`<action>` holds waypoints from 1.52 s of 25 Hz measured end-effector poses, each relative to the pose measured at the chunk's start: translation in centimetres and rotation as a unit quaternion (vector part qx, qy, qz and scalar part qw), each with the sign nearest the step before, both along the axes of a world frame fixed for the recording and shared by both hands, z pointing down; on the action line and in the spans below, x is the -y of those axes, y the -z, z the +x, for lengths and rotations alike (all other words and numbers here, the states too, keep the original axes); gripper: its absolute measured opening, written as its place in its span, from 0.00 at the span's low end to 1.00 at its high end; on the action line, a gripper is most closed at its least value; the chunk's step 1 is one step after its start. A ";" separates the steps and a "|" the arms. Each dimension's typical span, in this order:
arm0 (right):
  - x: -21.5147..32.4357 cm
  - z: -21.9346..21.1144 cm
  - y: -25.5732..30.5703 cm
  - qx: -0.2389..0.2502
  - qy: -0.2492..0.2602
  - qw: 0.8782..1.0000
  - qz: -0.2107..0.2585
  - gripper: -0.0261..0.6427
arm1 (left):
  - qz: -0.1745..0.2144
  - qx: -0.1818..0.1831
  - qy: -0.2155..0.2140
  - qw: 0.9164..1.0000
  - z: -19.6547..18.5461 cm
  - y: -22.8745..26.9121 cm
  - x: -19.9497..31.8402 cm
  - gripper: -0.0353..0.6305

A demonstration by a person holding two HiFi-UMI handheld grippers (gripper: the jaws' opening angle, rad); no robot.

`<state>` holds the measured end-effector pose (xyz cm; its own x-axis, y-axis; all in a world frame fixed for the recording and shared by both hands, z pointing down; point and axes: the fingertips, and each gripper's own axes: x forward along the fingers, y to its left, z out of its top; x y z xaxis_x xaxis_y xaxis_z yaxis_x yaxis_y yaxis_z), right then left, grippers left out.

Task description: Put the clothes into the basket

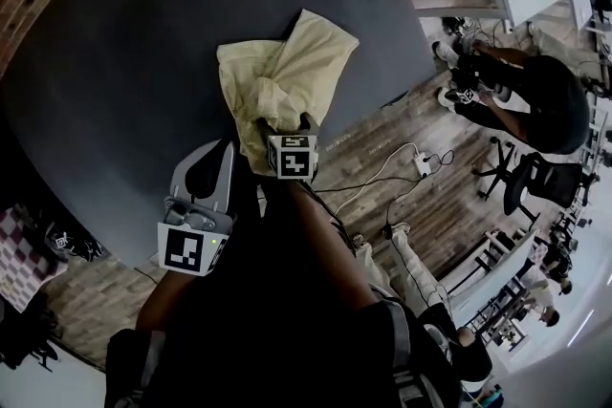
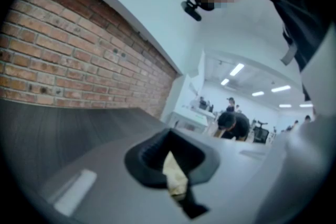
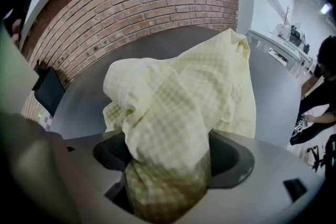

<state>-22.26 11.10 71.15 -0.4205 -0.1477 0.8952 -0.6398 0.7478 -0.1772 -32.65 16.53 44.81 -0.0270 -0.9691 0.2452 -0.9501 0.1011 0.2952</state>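
One pale-yellow checked garment (image 1: 287, 72), one dark table (image 1: 124, 62), two tongs: left tongs (image 1: 222, 158) and right tongs (image 1: 290, 127).

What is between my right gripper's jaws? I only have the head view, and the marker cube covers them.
Observer: In the right gripper view, the yellow checked cloth is bunched between the right gripper's jaws, which stand wide apart.
Operator: And the left gripper?
Observer: The left gripper looks nearly level across the table. Only a thin yellowish sliver shows in its gap, and I can't tell what it is or whether its jaws are shut.
Operator: Any basket ahead of either?
Observer: None in either gripper view. Past the cloth, the right one shows only table and brick wall.
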 end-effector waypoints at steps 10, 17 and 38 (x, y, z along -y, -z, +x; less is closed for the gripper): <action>0.7 -0.2 0.3 -0.021 0.033 0.999 0.021 0.42 | 0.005 0.001 0.014 1.000 -0.5 0.3 -1.0 0.06; 0.6 -0.7 0.1 -0.007 0.041 0.999 0.018 0.29 | 0.008 0.003 0.014 1.000 0.0 0.5 -2.1 0.06; 0.1 0.1 3.7 0.068 0.005 0.997 0.023 0.20 | 0.029 0.016 -0.012 0.999 2.2 2.9 -2.8 0.06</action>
